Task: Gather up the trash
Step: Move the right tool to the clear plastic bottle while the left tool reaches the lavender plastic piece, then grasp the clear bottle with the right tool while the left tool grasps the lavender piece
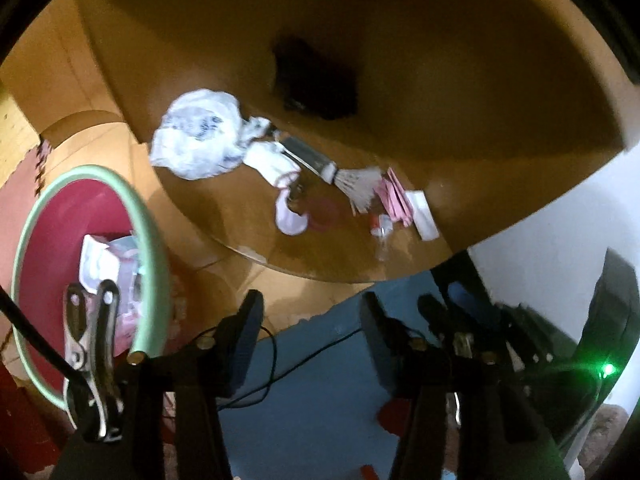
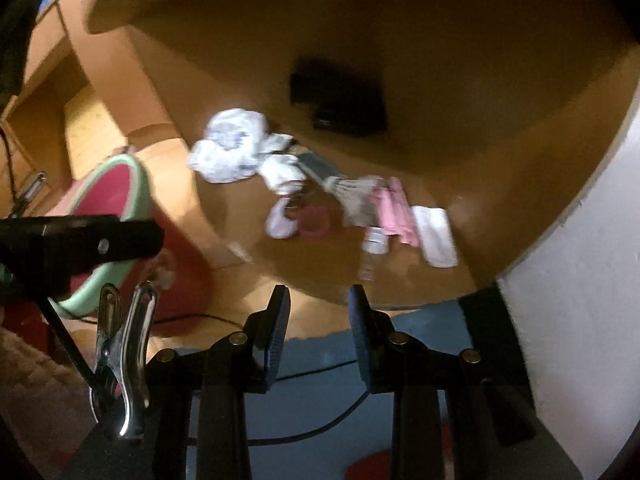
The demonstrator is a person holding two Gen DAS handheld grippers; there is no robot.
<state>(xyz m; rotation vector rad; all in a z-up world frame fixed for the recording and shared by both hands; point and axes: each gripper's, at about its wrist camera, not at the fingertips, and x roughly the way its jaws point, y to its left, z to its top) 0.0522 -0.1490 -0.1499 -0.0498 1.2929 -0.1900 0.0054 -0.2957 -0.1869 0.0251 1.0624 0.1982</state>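
Trash lies on a wooden desk (image 1: 248, 216): a crumpled white plastic bag (image 1: 200, 136), a white tissue wad (image 1: 272, 164), a shuttlecock (image 1: 356, 188), pink papers (image 1: 394, 196), a white slip (image 1: 424, 216) and a small bottle (image 1: 380, 228). My left gripper (image 1: 310, 320) hangs open and empty before the desk's near edge. In the right wrist view the bag (image 2: 232, 148), shuttlecock (image 2: 352, 196), pink papers (image 2: 394, 212) and bottle (image 2: 374, 242) are blurred. The right gripper (image 2: 318, 308) stands open with a narrow gap, holding nothing.
A red bin with a green rim (image 1: 152, 248) stands left of the desk, with paper scraps inside; its rim (image 2: 140, 184) also shows in the right wrist view. A black box (image 1: 316, 80) sits at the desk's back. A white wall (image 1: 560, 240) rises on the right, and cables cross the blue floor (image 1: 312, 400).
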